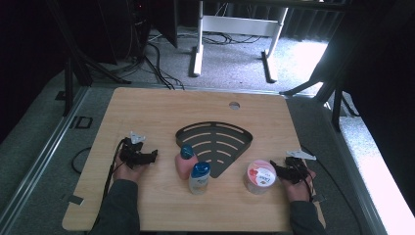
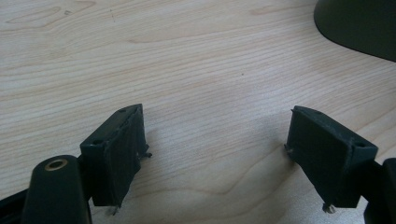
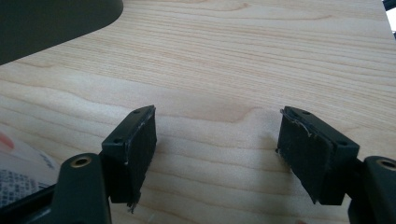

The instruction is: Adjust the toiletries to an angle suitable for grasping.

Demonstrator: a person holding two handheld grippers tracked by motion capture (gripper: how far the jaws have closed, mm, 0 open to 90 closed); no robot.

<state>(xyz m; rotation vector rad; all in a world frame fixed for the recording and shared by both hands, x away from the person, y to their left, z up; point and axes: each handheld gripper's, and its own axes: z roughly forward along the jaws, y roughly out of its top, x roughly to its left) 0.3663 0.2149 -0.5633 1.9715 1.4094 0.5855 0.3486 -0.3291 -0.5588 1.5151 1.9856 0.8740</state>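
A black fan-shaped slotted rack (image 1: 215, 140) lies at the middle of the wooden table (image 1: 147, 105). In front of it stand a pink bottle with a blue cap (image 1: 185, 161) and a pale bottle with a blue cap (image 1: 199, 177). A round tub with a pink and white lid (image 1: 260, 176) stands to their right. My left gripper (image 1: 147, 157) rests on the table left of the bottles, jaws open over bare wood (image 2: 215, 135). My right gripper (image 1: 281, 171) sits just right of the tub, open with nothing between its jaws (image 3: 215, 133). The rack's dark edge (image 2: 359, 25) (image 3: 51, 23) shows ahead of both grippers.
A round hole (image 1: 234, 105) is cut near the table's far edge. Beyond the table, a white desk frame (image 1: 235, 29) and cables (image 1: 156, 63) lie on grey carpet. The tub's label (image 3: 21, 179) edges into the right gripper view at lower left.
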